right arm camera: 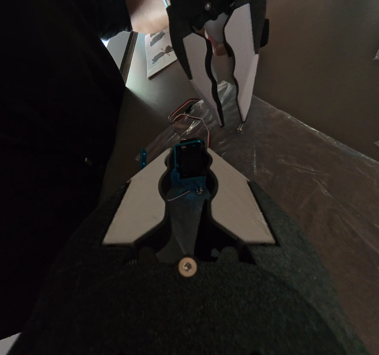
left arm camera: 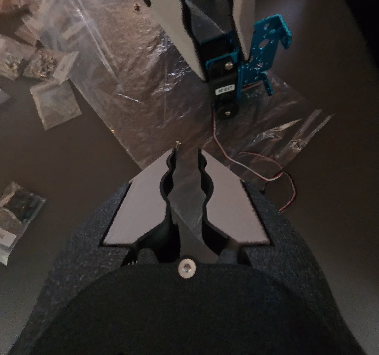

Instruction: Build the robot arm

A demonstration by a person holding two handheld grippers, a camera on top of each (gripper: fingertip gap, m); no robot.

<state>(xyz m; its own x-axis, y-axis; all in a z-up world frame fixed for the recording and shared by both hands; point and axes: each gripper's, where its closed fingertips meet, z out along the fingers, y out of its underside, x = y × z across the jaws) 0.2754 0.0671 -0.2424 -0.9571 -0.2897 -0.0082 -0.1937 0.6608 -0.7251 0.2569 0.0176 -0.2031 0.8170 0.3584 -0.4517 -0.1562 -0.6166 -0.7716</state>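
My right gripper (right arm camera: 188, 152) is shut on a black servo (right arm camera: 190, 165) mounted in a blue metal bracket (right arm camera: 176, 179), held just above a clear plastic sheet (right arm camera: 287, 160). In the left wrist view, the right gripper (left arm camera: 223, 68) comes in from the top with the servo (left arm camera: 222, 90) and bracket (left arm camera: 260, 56). My left gripper (left arm camera: 187, 151) is open by a narrow gap and empty. A small screw (left arm camera: 178, 144) lies on the sheet at its left fingertip. The right wrist view shows the left gripper (right arm camera: 232, 122) pointing down, with the screw (right arm camera: 239, 128) just under one tip.
Red, white and black servo wires (left arm camera: 256, 164) trail over the plastic sheet (left arm camera: 143, 78). Several small bags of parts (left arm camera: 47, 64) lie at the left on the dark table (left arm camera: 51, 160). A printed paper sheet (right arm camera: 160, 53) lies farther back. A person's dark sleeve (right arm camera: 51, 99) fills the left. There is about 7 cm between the tips of the two grippers.
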